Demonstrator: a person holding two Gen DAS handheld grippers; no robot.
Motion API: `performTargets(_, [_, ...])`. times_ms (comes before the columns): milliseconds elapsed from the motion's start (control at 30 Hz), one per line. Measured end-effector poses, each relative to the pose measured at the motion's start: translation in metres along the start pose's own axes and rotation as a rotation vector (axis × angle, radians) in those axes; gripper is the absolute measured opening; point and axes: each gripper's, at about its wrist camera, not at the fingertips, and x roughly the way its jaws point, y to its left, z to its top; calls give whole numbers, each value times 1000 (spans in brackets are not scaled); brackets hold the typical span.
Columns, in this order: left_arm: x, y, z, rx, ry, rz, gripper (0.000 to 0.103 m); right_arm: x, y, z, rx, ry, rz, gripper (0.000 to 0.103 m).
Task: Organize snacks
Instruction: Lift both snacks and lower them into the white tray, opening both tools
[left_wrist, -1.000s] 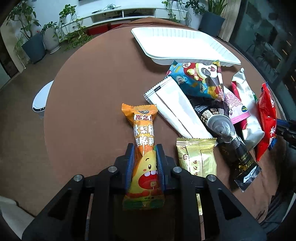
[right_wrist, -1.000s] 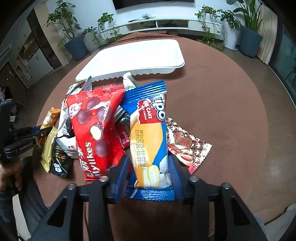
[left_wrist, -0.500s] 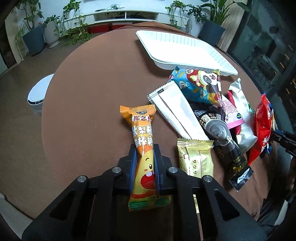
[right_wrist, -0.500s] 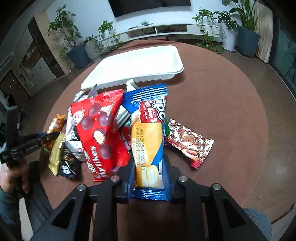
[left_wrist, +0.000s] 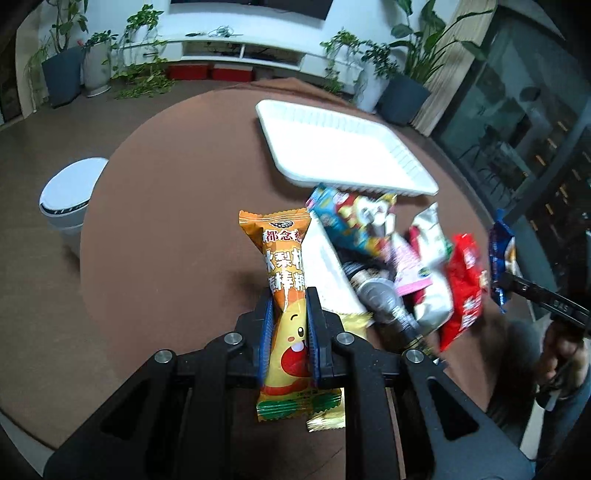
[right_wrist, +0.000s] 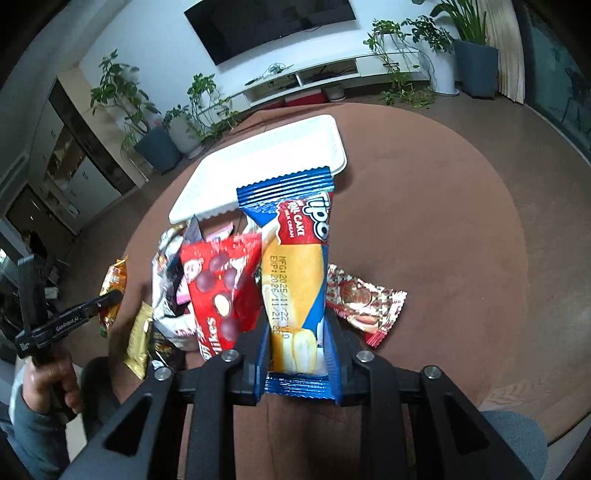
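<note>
Snack pile (left_wrist: 388, 266) beside white tray (left_wrist: 340, 147).

- Your round table (left_wrist: 166, 258) is covered in a brown, matt, cloth-like surface with a faint nap.
- The white rectangular tray (left_wrist: 332, 147) looks like matt foam or thin plastic, with a ribbed rim.
- The orange candy packet (left_wrist: 286, 258) you hold is glossy printed plastic film with crimped ends.
- The blue and yellow cake packet (right_wrist: 299, 258) is shiny film too, catching highlights.
- The red chocolate-ball bag (right_wrist: 221, 288) has a glossy, crinkled finish.
- The gold wrapper (right_wrist: 138, 332) looks metallic foil.
- Both grippers are matt black plastic with smooth blue pads (left_wrist: 266, 332) and bright metal screws (left_wrist: 234, 337).
</note>
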Motion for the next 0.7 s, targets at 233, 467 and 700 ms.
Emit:
performTargets(233, [-14, -1, 47, 15, -63, -11, 15, -18, -40, 45, 81, -86, -11, 28])
performTargets(467, [1, -16, 126, 67, -109, -6, 15, -14, -68, 122, 125, -176, -55, 28])
performTargets(700, [60, -51, 184, 127, -65, 9, 15, 56, -3, 178, -79, -81, 3, 28])
